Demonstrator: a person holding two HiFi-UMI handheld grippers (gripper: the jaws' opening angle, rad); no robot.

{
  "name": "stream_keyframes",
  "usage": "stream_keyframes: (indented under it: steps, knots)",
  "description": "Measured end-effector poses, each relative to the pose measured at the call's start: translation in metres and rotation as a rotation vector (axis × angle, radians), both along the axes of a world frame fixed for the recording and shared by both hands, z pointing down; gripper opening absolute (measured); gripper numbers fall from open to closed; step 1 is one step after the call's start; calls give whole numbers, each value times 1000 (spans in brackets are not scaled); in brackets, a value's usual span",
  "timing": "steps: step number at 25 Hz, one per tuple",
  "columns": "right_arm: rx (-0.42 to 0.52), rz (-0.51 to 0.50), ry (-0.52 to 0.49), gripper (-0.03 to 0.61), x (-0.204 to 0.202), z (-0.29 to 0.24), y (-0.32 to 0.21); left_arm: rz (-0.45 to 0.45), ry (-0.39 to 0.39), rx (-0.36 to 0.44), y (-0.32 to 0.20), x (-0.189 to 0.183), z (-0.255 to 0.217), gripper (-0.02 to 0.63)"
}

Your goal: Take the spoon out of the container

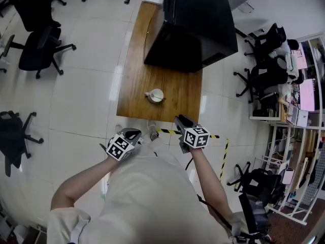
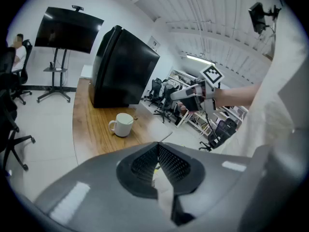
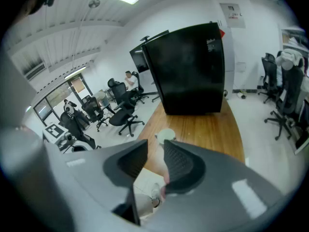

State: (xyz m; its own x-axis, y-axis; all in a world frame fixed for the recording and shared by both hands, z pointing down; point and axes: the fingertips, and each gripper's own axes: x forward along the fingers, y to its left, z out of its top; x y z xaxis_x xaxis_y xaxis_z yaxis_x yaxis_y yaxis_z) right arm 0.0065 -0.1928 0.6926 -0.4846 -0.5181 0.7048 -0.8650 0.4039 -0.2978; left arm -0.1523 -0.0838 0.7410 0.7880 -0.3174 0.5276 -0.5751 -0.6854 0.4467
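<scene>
The white mug (image 1: 156,95) stands toward the near end of the wooden surface (image 1: 133,80). The spoon (image 2: 134,118) rests in it, its handle leaning over the rim. Both tongs hover just off the near edge, apart from the mug. The left tongs (image 2: 157,146) are pressed together and empty. The right tongs (image 3: 154,151) are spread, with nothing between them. A big black box (image 1: 195,24) occupies the far end.

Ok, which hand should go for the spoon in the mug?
Probably right. The right tongs stand open with the mug straight ahead; the left tongs are shut, with the mug off to one side.
</scene>
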Motion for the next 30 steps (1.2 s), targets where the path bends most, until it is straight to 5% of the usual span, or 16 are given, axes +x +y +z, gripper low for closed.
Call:
stream_keyframes:
  steps: [5, 11, 26, 30]
  knots:
    - [-54, -4, -47, 106, -12, 30, -36, -5, -76, 22, -7, -13, 11, -3]
    - [-136, 6, -38, 106, -15, 84, -84, -144, -86, 81, -58, -24, -20, -3]
    - [-412, 121, -182, 138, -29, 189, -97, -408, -98, 23, -92, -41, -33, -3]
    - [-455, 156, -249, 53, -30, 187, -107, -447, -125, 44, -103, -52, -37, -3]
